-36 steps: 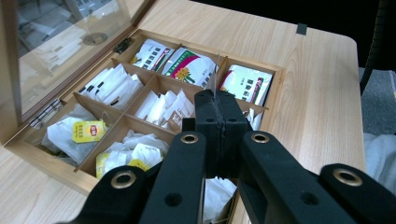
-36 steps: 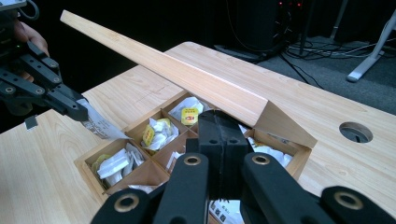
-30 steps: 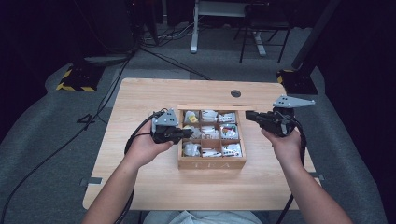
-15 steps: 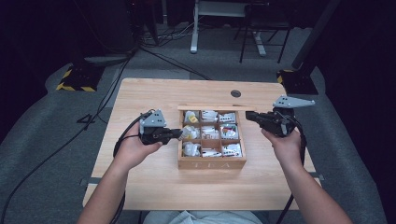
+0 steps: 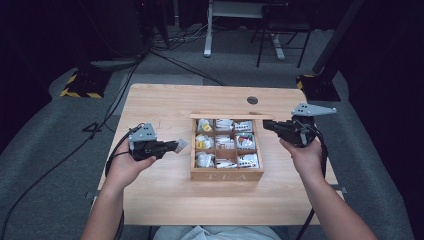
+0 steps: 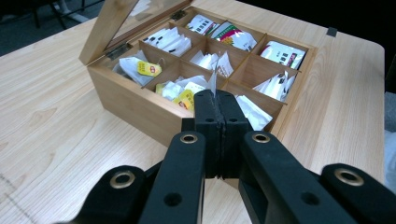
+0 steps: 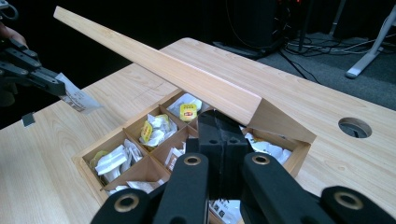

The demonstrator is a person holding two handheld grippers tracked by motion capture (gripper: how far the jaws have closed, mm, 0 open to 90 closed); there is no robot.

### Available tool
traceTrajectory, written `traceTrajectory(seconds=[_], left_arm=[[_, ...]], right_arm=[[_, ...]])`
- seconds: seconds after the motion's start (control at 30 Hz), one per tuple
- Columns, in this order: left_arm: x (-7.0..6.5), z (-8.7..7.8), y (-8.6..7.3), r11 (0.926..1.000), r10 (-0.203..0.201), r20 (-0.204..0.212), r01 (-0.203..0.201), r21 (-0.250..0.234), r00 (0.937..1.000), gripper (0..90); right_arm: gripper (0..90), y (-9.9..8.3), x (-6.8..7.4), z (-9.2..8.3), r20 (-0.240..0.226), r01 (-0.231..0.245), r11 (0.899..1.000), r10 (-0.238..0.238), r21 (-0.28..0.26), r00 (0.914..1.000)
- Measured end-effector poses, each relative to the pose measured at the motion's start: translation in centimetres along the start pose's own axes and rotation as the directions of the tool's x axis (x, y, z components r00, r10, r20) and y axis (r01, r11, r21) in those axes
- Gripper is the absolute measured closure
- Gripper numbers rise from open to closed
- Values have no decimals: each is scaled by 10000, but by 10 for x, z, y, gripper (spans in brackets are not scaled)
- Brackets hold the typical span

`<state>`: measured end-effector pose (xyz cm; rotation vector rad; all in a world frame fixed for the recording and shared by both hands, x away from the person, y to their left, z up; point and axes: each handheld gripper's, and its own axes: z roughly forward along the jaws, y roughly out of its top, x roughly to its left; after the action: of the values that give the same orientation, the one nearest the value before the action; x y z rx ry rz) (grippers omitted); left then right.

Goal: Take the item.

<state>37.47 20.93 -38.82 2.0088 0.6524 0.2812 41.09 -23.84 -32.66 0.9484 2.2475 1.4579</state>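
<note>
A pale wooden table (image 5: 165, 195) bears one square light-wood tea box (image 5: 226, 174) with its hinged lid (image 7: 154, 70) raised. The box is split into nine compartments, three rows of three, each holding white paper tea sachets (image 5: 224, 142); several carry yellow tags, and one in a corner cell is printed in red and green. The high view shows the whole grid from above with the word TEA on the front wall; the right gripper view looks under the tilted lid, which hides the far cells there.

The left gripper (image 5: 173, 146) is held above the table just left of the box, its jaws pinching a small white tea sachet (image 7: 77, 99) by one edge, clear of the box. The right gripper (image 5: 266, 124) sits at the box's right rear corner, jaws pressed together on nothing visible.
</note>
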Motion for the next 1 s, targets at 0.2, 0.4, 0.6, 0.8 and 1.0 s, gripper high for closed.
traceTrajectory(seconds=[0.2,0.4,0.6,0.8,1.0], left_arm=[[3,-8,-3,10000,31,-282,-29,67,9996,893],[8,-12,-10,9995,20,-678,1,311,9977,893],[15,-12,-20,9970,36,-1182,56,774,9930,893],[24,-12,-30,9940,-53,-1379,203,1073,9904,893],[32,-12,-40,9912,-245,-1515,438,1253,9882,893]], right_arm=[[900,-1,0,0,0,-14,10000,14,8,10000],[900,-3,-1,1,-32,-16,10000,16,44,10000],[900,-2,-1,1,-18,-19,10000,19,56,10000],[900,-2,-1,1,-31,-28,10000,29,74,10000],[900,-2,-1,1,-38,-34,10000,35,87,10000]])
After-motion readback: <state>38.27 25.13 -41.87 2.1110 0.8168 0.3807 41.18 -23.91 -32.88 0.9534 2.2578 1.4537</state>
